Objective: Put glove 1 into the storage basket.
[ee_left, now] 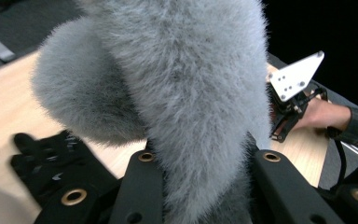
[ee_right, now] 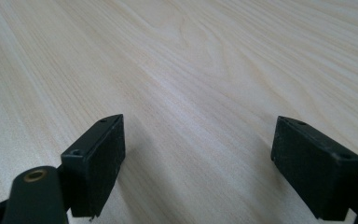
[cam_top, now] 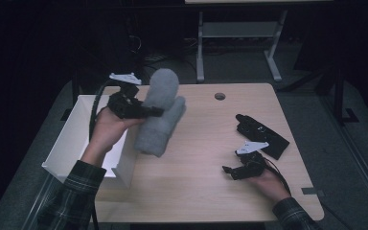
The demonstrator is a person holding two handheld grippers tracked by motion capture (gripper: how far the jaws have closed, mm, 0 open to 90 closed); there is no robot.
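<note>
A grey fluffy roll (cam_top: 160,112) hangs tilted above the left part of the wooden table (cam_top: 206,191), with one end folded over. My left gripper (cam_top: 154,112) is shut on its middle from the left. In the left gripper view the fur (ee_left: 186,93) bulges out between the two black jaws, and the left gripper (ee_left: 205,179) squeezes it. My right gripper (cam_top: 230,171) rests low on the table at the front right, held by a hand. It stands open (ee_right: 198,154) with bare wood between its fingers (ee_right: 98,163).
An open white box (cam_top: 76,139) stands at the table's left edge, just under the left hand. A black object (cam_top: 261,134) lies at the right, behind the right gripper, and appears blurred (ee_left: 51,163) in the left gripper view. A round cable hole (cam_top: 220,96) sits near the far edge.
</note>
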